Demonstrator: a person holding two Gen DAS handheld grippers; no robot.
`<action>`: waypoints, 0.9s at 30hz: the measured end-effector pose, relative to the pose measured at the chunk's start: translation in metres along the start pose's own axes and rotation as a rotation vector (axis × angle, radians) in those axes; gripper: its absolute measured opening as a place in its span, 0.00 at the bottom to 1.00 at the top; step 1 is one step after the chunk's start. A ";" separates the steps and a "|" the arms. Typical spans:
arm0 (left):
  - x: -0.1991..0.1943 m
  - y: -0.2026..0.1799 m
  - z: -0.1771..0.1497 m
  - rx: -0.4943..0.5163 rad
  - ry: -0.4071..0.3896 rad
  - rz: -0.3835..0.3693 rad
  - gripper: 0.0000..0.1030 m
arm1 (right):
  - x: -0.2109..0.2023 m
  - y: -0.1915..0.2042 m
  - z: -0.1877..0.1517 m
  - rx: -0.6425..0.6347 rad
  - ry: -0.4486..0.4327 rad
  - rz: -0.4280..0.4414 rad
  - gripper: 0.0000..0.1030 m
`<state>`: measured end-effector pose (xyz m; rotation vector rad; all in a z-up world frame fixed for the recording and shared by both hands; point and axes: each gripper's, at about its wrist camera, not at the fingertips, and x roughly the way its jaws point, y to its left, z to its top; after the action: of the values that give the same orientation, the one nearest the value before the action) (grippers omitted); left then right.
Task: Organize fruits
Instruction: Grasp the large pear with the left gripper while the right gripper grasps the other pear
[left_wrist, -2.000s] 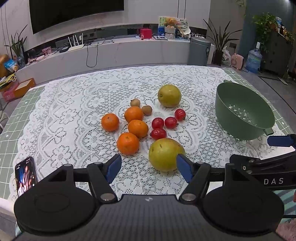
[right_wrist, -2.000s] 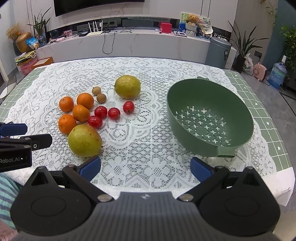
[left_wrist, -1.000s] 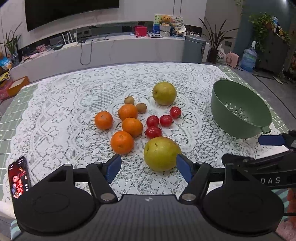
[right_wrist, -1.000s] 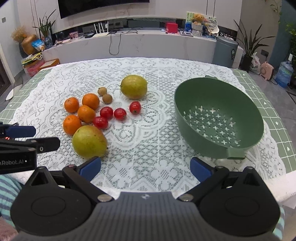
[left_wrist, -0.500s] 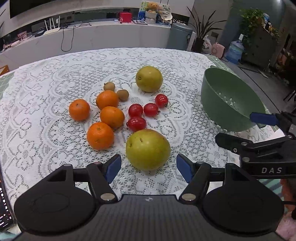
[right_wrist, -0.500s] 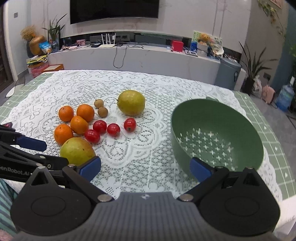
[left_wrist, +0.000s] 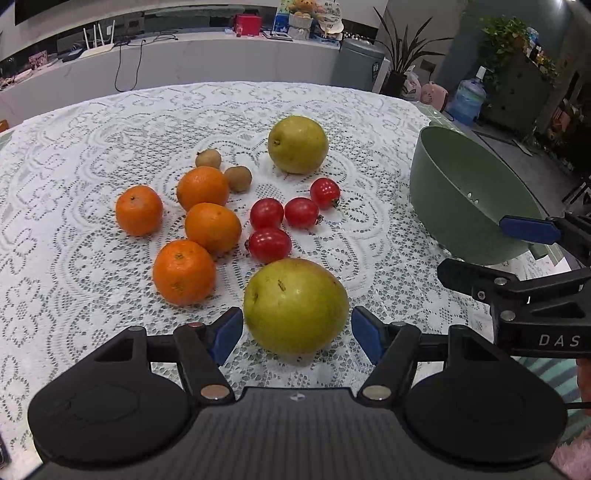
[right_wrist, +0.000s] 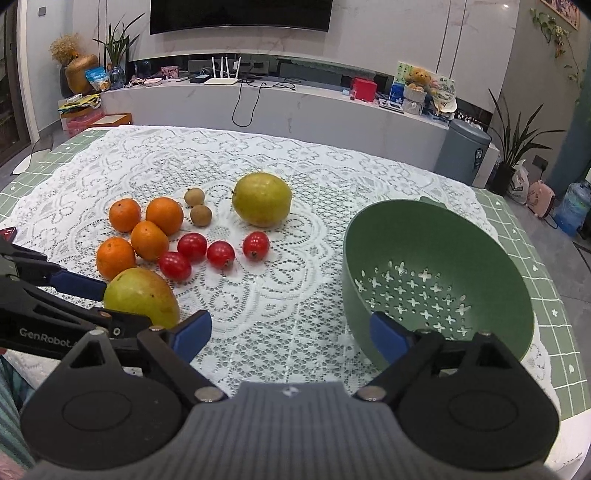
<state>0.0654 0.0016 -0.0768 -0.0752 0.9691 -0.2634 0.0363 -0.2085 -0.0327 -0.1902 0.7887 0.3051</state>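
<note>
Yellow-green pear (left_wrist: 295, 304) lies near the surface's front edge, between the spread left tongs (left_wrist: 297, 334), seemingly not yet touching; right tongs (right_wrist: 290, 330) gape, empty, beside the colander (right_wrist: 436, 254).

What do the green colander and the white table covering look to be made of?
The green colander looks like moulded plastic: matte, even colour, clean cross-shaped drain holes. The white table covering appears to be lace, cloth or vinyl I cannot tell: an openwork floral pattern lets the green checked surface under it show through.
</note>
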 end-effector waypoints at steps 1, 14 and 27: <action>0.002 0.000 0.001 0.000 0.000 0.004 0.76 | 0.001 -0.001 0.001 -0.001 0.000 0.001 0.87; 0.027 0.000 0.014 -0.010 0.044 -0.040 0.74 | 0.012 -0.003 0.020 -0.041 -0.034 0.014 0.85; 0.009 0.002 0.025 -0.019 -0.019 -0.030 0.73 | 0.033 0.001 0.065 -0.101 -0.105 0.042 0.81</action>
<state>0.0914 0.0001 -0.0705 -0.1093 0.9524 -0.2813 0.1013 -0.1830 -0.0119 -0.2505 0.6746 0.3914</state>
